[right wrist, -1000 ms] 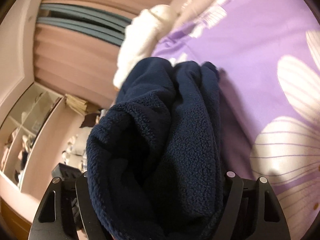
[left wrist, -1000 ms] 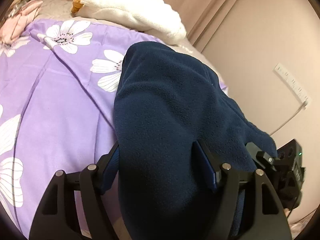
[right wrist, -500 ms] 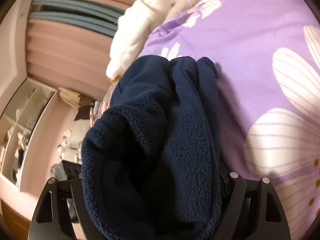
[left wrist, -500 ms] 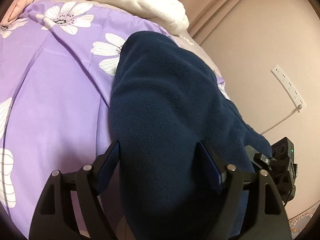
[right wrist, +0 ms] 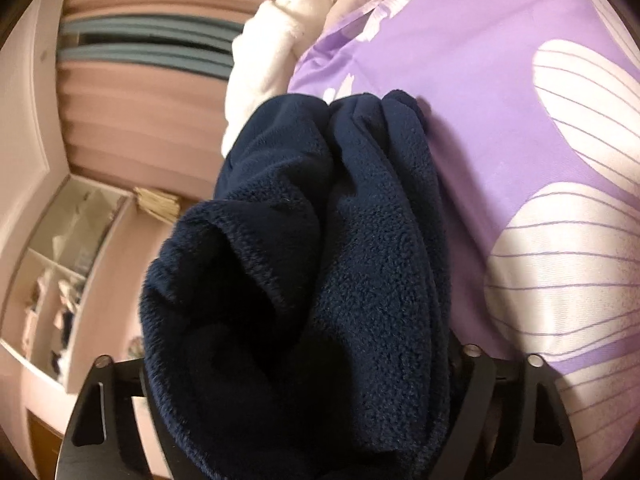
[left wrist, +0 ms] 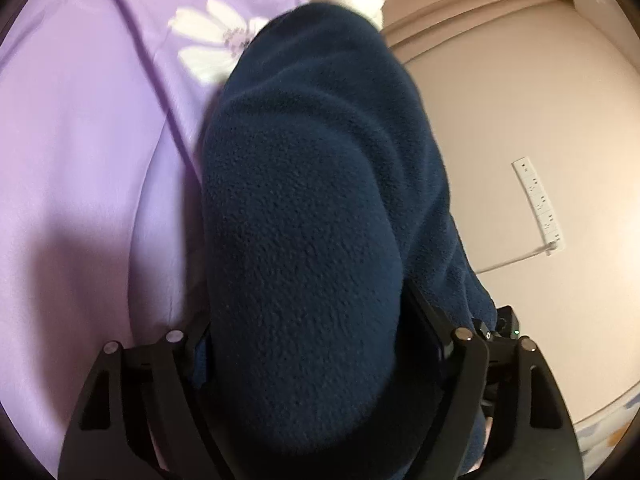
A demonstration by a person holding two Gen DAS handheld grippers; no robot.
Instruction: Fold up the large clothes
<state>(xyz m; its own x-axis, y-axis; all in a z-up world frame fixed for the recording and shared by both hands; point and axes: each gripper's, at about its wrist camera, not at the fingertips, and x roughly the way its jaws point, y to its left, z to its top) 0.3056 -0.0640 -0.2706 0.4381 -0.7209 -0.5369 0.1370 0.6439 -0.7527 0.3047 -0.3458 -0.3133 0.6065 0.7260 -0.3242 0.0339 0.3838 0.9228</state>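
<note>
The thick, nubbly navy-blue fleece garment is bunched into a fat, soft roll along the edge of the bed, on the smooth lilac bedcover printed with large white flowers. Its far end lies towards a fluffy white blanket near the head of the bed.

Both claws stand wide around this bulk. The left gripper has the roll filling the gap between its black fingers, and the right gripper is packed the same way with layered folds. Each pair of jaws has just been closing a little after a brief widening, with fleece between them throughout, so each reads as clamped on a thick wad.

Compared with a second ago, the garment fills more of both views and the bedcover sits nearer: the bundle has been lowered towards the bed. That suggests the fold is being set down, and smoothing or a further fold would follow.

A beige wall with a white power strip lies beyond the bed's edge.
</note>
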